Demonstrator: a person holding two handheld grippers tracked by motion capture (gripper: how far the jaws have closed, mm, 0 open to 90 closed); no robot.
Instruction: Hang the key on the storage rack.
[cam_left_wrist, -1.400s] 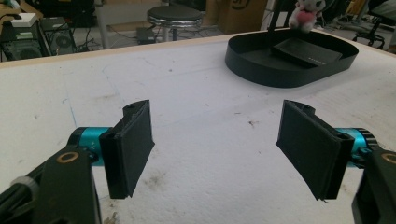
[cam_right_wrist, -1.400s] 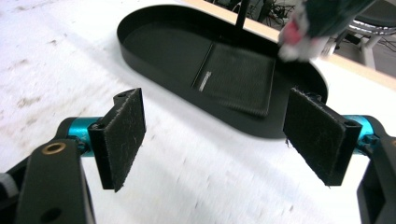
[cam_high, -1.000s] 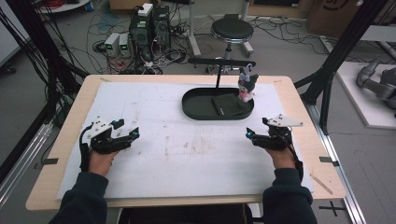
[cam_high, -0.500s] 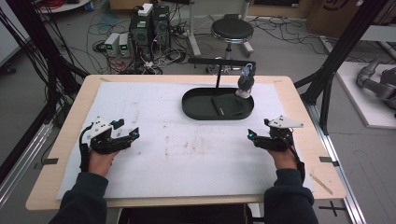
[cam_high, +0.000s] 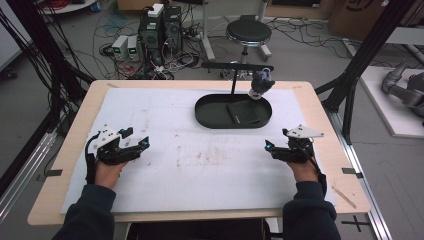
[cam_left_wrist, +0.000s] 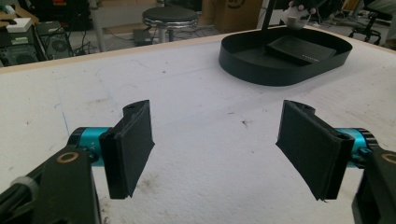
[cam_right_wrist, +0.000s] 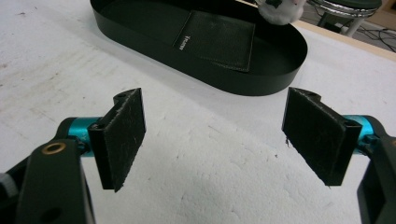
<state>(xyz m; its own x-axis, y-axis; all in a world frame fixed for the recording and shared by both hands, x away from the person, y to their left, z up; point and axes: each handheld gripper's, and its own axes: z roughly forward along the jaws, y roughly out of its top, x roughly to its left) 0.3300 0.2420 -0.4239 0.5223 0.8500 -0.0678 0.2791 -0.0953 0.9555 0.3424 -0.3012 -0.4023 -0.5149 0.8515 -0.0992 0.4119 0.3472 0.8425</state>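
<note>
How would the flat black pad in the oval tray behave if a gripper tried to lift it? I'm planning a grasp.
The flat black pad lies flush on the floor of the black oval tray, so its edges look hard to get under. It looks thin and textured, probably light and somewhat flexible, and might sag if lifted by one corner.

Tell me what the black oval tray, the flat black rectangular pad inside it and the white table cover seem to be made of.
The black oval tray: thin, smooth, matte wall, probably sheet metal or plastic. The flat black rectangular pad: fine grain with a small printed mark, looks like leather or imitation leather. The white table cover: pebbled, stained and scuffed surface, likely rigid foam board.
</note>
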